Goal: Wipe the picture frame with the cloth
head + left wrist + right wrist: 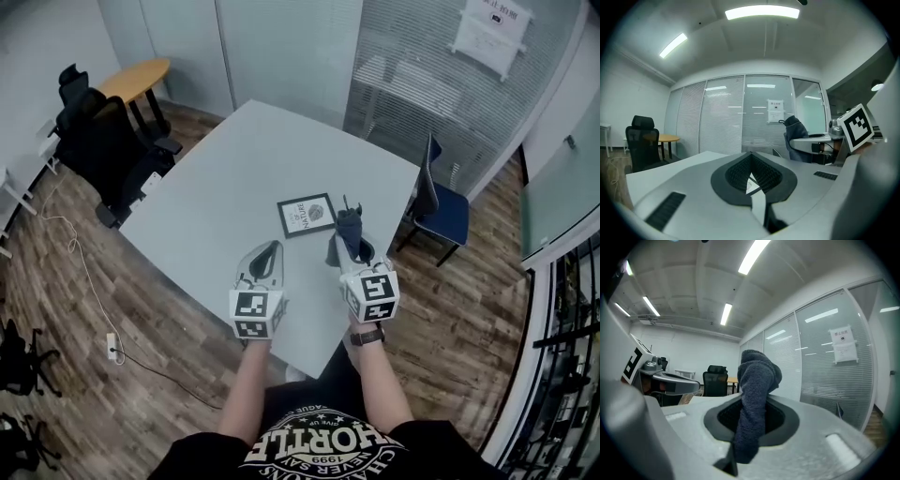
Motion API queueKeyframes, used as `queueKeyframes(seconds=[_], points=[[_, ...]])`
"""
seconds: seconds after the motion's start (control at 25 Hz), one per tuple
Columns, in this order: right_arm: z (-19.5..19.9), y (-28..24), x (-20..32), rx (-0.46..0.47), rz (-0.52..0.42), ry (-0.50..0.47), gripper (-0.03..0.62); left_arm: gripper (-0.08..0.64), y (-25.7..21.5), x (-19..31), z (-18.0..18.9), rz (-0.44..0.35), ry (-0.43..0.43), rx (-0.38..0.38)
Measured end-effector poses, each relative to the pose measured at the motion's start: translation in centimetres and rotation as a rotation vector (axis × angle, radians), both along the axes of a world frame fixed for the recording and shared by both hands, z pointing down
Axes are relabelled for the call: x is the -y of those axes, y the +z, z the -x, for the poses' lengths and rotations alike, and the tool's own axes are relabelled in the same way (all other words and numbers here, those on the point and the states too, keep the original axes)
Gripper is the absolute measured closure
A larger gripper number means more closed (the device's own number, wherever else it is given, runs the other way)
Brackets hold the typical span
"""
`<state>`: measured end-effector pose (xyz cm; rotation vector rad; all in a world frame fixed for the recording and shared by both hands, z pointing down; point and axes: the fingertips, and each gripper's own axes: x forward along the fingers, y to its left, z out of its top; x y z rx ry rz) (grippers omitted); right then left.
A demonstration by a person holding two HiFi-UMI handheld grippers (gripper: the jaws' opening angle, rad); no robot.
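The black-edged picture frame (pixel 307 215) lies flat on the white table (pixel 216 197), just ahead of both grippers. A dark blue cloth (pixel 349 223) is clamped in my right gripper (pixel 350 236) and sticks up past the jaw tips, right beside the frame's right edge. In the right gripper view the cloth (pixel 757 394) fills the gap of the right gripper (pixel 752 411). My left gripper (pixel 273 247) hovers over the table's near edge, shut and holding nothing. The left gripper view shows the left gripper (pixel 751 164) with jaws together; the frame is hidden there.
A blue chair (pixel 442 208) stands at the table's right side. Black office chairs (pixel 98 131) and a round wooden table (pixel 138 78) are at the far left. Glass partitions with blinds (pixel 422 75) close the back. A cable (pixel 84 272) runs over the wooden floor.
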<state>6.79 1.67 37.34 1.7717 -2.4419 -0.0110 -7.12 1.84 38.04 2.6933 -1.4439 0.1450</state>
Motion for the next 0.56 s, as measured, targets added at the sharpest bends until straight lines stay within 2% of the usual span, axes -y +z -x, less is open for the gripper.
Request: queueKeyframes(seconds=[0.24,0.56], points=[[1.2,-1.0,-1.7,-0.014,-0.003,-0.014,0.526,0.563,0.2,-1.5,0.8,0.022,-0.001,0.001],[-1.1,0.2,1.5,0.000,0.044,-0.022,0.526,0.563,1.1,2.1,-2.1,0.055,0.004,0.010]])
